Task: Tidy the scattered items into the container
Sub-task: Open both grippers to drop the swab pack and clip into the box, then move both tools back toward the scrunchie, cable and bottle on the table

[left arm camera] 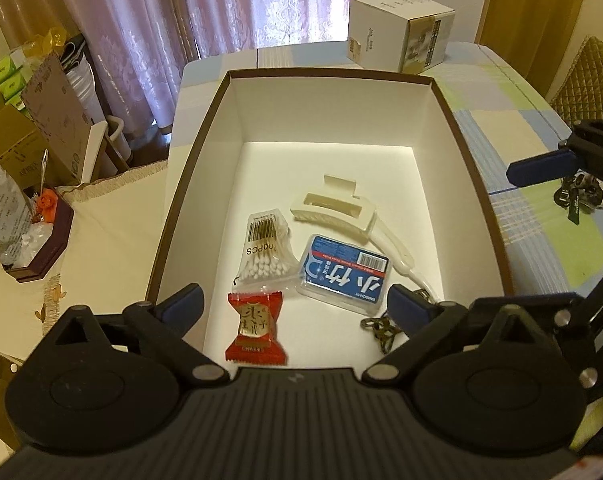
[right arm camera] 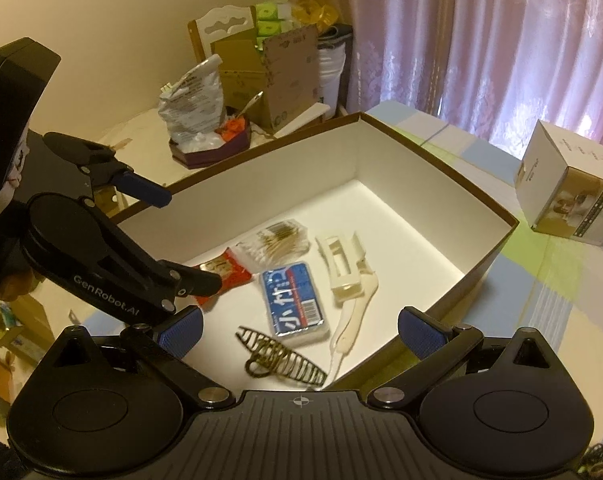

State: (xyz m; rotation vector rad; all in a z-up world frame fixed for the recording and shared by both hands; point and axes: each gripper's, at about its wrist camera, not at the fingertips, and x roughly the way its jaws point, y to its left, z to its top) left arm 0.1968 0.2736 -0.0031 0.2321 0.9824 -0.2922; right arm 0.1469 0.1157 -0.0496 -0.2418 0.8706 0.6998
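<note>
A brown-rimmed box (left arm camera: pixel 197 168) (right arm camera: pixel 441 168) with white walls stands on the checked tablecloth. Inside lie a bag of cotton swabs (left arm camera: pixel 265 248) (right arm camera: pixel 277 240), a white hair clip (left arm camera: pixel 333 208) (right arm camera: pixel 341 264), a blue floss case (left arm camera: pixel 347 272) (right arm camera: pixel 295 304), a white handled tool (left arm camera: pixel 397 252) (right arm camera: pixel 353 316), a bronze claw clip (left arm camera: pixel 381 328) (right arm camera: pixel 281 360) and a red candy (left arm camera: pixel 255 328) (right arm camera: pixel 221 276). My left gripper (left arm camera: pixel 295 306) (right arm camera: pixel 177 236) hovers open over the box's near end, with the candy lying free between its fingers. My right gripper (right arm camera: pixel 300 332) is open and holds nothing above the bronze clip.
A white cube carton (left arm camera: pixel 397 36) (right arm camera: pixel 569 196) sits on the table beyond the box. A bunch of keys (left arm camera: pixel 577 196) lies on the cloth to the right. A side surface to the left holds a purple tray (left arm camera: pixel 41 240) (right arm camera: pixel 209 152), bags and cardboard boxes.
</note>
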